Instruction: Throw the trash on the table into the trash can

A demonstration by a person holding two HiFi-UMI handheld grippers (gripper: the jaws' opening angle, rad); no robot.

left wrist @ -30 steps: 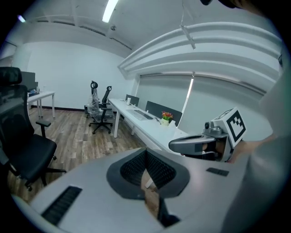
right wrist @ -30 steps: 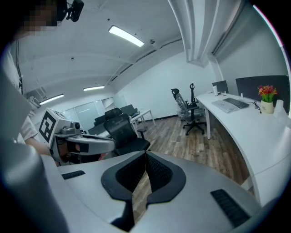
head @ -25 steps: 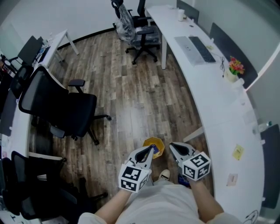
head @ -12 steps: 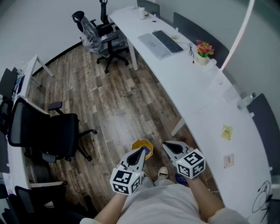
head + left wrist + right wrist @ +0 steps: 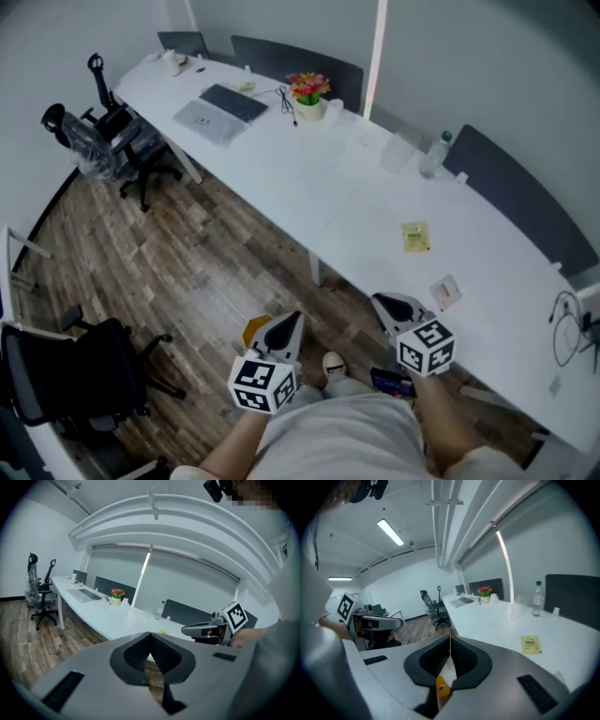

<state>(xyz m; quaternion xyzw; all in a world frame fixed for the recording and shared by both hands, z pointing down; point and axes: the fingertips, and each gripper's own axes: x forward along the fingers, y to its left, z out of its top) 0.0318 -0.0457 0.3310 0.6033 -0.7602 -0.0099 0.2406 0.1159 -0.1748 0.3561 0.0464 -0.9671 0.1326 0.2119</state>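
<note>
Both tongs have swung round w/ the person, off the open floor to face the table.
Left tongs (image 5: 293, 319) & right tongs (image 5: 379, 301) are each pinched shut w/ nothing betw. them, hanging short of the table (image 5: 328, 187) edge. Trash: yellow packet (image 5: 415, 236) flat mid-table, white scrap (image 5: 444, 292) nearer the edge. Yellow bin (image 5: 253, 330) on the floor by the left tongs is prob. the trash can. To do it well: open the right tongs before reaching, come in low on the scrap first, and pinch one edge since it lies flat. Keep clear of the bottle (image 5: 432, 155).
</note>
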